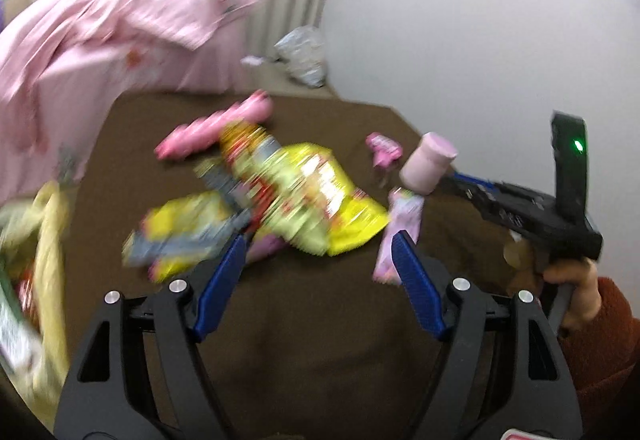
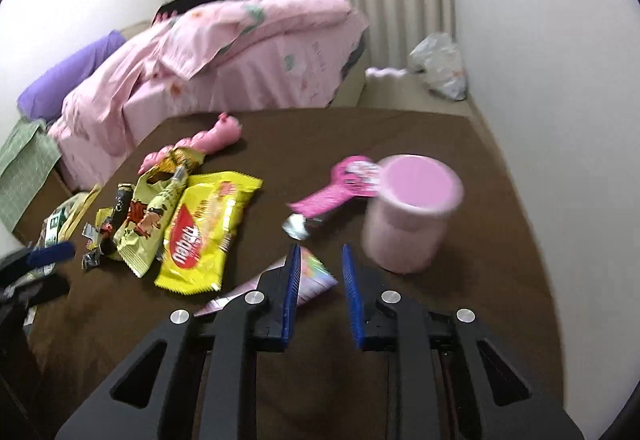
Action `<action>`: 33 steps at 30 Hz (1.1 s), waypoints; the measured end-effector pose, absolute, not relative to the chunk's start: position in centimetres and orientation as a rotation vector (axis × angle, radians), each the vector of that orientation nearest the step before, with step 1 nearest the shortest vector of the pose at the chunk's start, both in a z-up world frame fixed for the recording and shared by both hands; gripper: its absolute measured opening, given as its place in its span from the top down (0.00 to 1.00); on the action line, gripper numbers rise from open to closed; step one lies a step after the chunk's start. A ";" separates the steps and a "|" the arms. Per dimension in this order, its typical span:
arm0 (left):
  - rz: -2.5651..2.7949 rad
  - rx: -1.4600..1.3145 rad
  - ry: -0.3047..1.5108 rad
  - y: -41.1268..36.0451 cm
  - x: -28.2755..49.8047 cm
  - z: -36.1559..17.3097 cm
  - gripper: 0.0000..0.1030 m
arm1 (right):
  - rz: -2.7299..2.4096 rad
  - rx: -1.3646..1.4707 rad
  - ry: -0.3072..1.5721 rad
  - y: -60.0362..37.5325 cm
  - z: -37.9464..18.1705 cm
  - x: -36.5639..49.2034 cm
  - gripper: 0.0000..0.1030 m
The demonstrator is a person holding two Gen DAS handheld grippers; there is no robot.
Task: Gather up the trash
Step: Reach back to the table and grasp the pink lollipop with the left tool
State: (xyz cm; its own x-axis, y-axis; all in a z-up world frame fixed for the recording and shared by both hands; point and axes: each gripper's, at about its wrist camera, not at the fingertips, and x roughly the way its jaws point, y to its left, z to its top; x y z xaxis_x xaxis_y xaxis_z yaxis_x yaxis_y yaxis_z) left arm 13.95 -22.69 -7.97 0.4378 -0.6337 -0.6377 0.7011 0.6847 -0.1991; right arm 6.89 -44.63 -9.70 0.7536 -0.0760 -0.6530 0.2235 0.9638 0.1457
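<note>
– Brown cloth (image 2: 400, 136) covers the table I'm working over, and the trash is heaped left of centre: a yellow wrapper (image 2: 204, 232) touching an olive wrapper (image 2: 152, 216).

– Where are your grippers?

– My right gripper (image 2: 321, 248) hangs low over the cloth, its fingers only narrowly apart with nothing between them. A pastel wrapper (image 2: 316, 276) lies flat, partly hidden behind its left finger, and a pink cup (image 2: 412, 216) stands upright just to the right.

– And the left one?

– My left gripper (image 1: 320, 240) is spread wide and empty, aimed at the near edge of the heap. That view is blurred, so I can't say whether it touches anything.
</note>
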 end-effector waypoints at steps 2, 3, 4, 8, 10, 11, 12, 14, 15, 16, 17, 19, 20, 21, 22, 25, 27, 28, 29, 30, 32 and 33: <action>-0.898 0.117 0.732 -25.3 15.0 -7.6 0.31 | -0.202 0.222 0.676 -45.7 -9.4 5.0 0.78; -0.928 0.125 0.730 -26.5 15.6 -7.6 0.31 | -0.224 0.227 0.668 -46.5 -9.4 4.0 0.78; -0.955 0.139 0.732 -27.9 16.3 -7.6 0.33 | -0.239 0.240 0.666 -47.2 -9.5 3.0 0.78; -0.982 0.290 0.778 -34.4 19.5 -9.2 0.48 | -0.269 0.306 0.674 -49.7 -10.1 1.0 0.78; -1.003 0.326 0.821 -37.1 20.7 -10.2 0.48 | -0.275 0.346 0.674 -50.7 -10.6 0.1 0.78; -1.011 0.333 0.834 -37.9 21.1 -10.6 0.48 | -0.274 0.357 0.674 -51.0 -10.8 -0.1 0.78; -1.018 0.344 0.847 -38.7 21.5 -10.9 0.48 | -0.271 0.366 0.674 -51.2 -11.0 -0.3 0.78; -1.012 0.390 0.874 -40.5 22.1 -11.8 0.48 | -0.264 0.382 0.671 -51.5 -11.3 -0.6 0.78; -1.010 0.416 0.888 -41.2 22.2 -12.2 0.49 | -0.256 0.387 0.672 -51.6 -11.4 -0.7 0.78; -1.000 0.448 0.905 -42.0 22.2 -12.7 0.50 | -0.251 0.390 0.673 -51.6 -11.5 -0.7 0.78; -0.998 0.475 0.926 -42.7 22.3 -13.3 0.54 | -0.240 0.394 0.676 -51.6 -11.6 -0.6 0.78; -0.986 0.523 0.902 -43.5 21.9 -13.5 0.61 | -0.219 0.392 0.680 -51.4 -11.7 -0.5 0.78; -0.988 0.522 0.909 -43.6 21.8 -13.6 0.73 | -0.214 0.387 0.682 -51.2 -11.8 -0.4 0.78; -0.984 0.512 0.914 -43.6 21.8 -13.5 0.82 | -0.208 0.379 0.685 -50.9 -11.8 -0.4 0.78; -0.982 0.502 0.923 -43.5 21.8 -13.5 0.82 | -0.204 0.374 0.687 -50.7 -11.8 -0.2 0.78; -0.953 0.458 0.906 -42.1 21.7 -12.8 0.82 | -0.182 0.371 0.697 -50.1 -12.0 -0.1 0.78; -0.935 0.409 0.888 -40.0 21.2 -11.6 0.82 | -0.162 0.372 0.699 -49.6 -12.0 0.0 0.78; -0.923 0.376 0.876 -38.5 20.7 -10.7 0.82 | -0.157 0.370 0.700 -49.4 -12.0 0.0 0.78; -0.917 0.358 0.868 -37.4 20.1 -10.0 0.82 | -0.146 0.366 0.706 -49.1 -12.0 0.1 0.77; -0.909 0.341 0.857 -35.9 19.3 -9.2 0.82 | -0.137 0.362 0.715 -48.6 -12.1 0.4 0.77; -0.881 0.327 0.834 -33.1 17.6 -7.9 0.82 | -0.115 0.362 0.729 -47.9 -12.1 1.0 0.63; -0.868 0.322 0.827 -31.7 16.7 -7.5 0.82 | -0.101 0.367 0.728 -47.6 -12.1 1.2 0.61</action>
